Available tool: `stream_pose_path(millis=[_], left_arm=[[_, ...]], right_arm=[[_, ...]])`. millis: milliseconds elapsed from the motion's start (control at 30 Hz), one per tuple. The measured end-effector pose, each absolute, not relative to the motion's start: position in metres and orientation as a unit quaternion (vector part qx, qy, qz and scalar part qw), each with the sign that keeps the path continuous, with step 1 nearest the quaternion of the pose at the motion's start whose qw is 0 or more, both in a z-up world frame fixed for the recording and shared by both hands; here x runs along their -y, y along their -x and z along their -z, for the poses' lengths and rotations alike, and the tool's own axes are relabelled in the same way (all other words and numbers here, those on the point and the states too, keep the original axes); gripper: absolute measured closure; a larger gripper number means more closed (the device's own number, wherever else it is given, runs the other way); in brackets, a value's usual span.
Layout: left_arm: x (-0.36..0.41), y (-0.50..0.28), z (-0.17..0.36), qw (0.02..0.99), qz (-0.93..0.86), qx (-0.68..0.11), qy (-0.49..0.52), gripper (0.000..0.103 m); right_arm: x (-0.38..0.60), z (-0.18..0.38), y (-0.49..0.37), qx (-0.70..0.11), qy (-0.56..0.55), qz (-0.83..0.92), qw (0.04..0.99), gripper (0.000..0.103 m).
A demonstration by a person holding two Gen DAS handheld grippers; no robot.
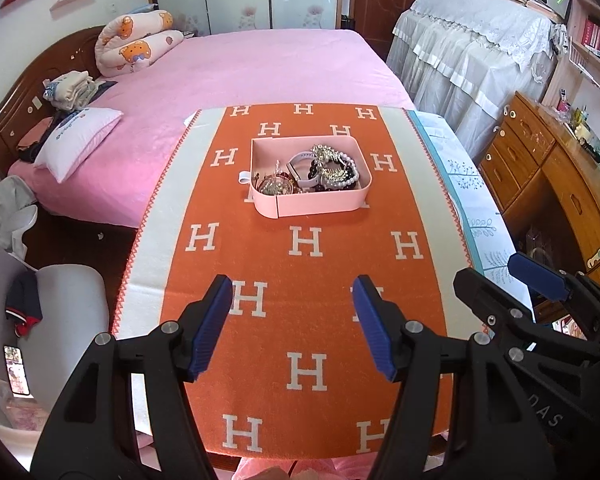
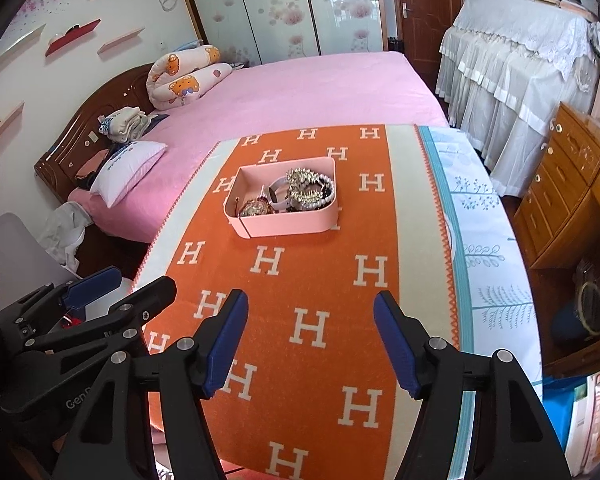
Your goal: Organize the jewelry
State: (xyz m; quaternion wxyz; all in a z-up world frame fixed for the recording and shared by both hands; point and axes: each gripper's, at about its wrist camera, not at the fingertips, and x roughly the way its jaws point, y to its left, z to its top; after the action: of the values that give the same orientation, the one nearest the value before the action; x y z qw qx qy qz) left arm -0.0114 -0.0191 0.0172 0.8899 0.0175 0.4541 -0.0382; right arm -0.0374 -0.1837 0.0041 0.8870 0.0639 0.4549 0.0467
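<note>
A pink tray sits on the orange H-patterned cloth at the far middle of the table. It holds a tangle of jewelry: a pearl strand, a gold leafy piece, a white band and a gold piece. The tray also shows in the right wrist view, with the pearls. My left gripper is open and empty, well short of the tray. My right gripper is open and empty, beside the left one.
A bed with a pink cover lies beyond the table. A wooden dresser stands to the right. A white chair is at the left. The table's blue-white cover shows to the right of the cloth.
</note>
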Motion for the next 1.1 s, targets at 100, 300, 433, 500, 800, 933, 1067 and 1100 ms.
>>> stream_pose_path(millis=[100,300,433,500,800,933,1067,1100], left_arm=[[0.021,0.013,-0.023,0.892,0.038,-0.449,-0.019,0.043],[0.026,0.013,-0.027,0.894,0.037,-0.447,-0.022,0.043],[0.027,0.013,-0.027,0.892,0.039,-0.45,-0.021,0.043],[0.028,0.012,-0.026,0.89,0.039,-0.453,-0.019,0.043],[0.025,0.011,-0.021,0.888,0.038,-0.458,-0.014,0.043],[0.024,0.01,-0.02,0.887,0.037,-0.459,-0.013,0.043],[0.023,0.011,-0.019,0.887,0.036,-0.459,-0.013,0.043],[0.023,0.011,-0.02,0.887,0.036,-0.459,-0.013,0.043]], right_arm=[[0.185,-0.011,0.039,-0.45,-0.062,-0.044,0.89,0.036],[0.187,-0.018,0.041,-0.444,-0.053,-0.034,0.894,0.036],[0.188,-0.02,0.042,-0.445,-0.05,-0.03,0.894,0.036],[0.188,-0.02,0.041,-0.446,-0.049,-0.029,0.893,0.036],[0.188,-0.019,0.04,-0.449,-0.048,-0.03,0.892,0.036],[0.188,-0.018,0.04,-0.449,-0.047,-0.031,0.892,0.036],[0.187,-0.018,0.04,-0.449,-0.047,-0.031,0.892,0.036],[0.187,-0.018,0.04,-0.449,-0.046,-0.031,0.892,0.036]])
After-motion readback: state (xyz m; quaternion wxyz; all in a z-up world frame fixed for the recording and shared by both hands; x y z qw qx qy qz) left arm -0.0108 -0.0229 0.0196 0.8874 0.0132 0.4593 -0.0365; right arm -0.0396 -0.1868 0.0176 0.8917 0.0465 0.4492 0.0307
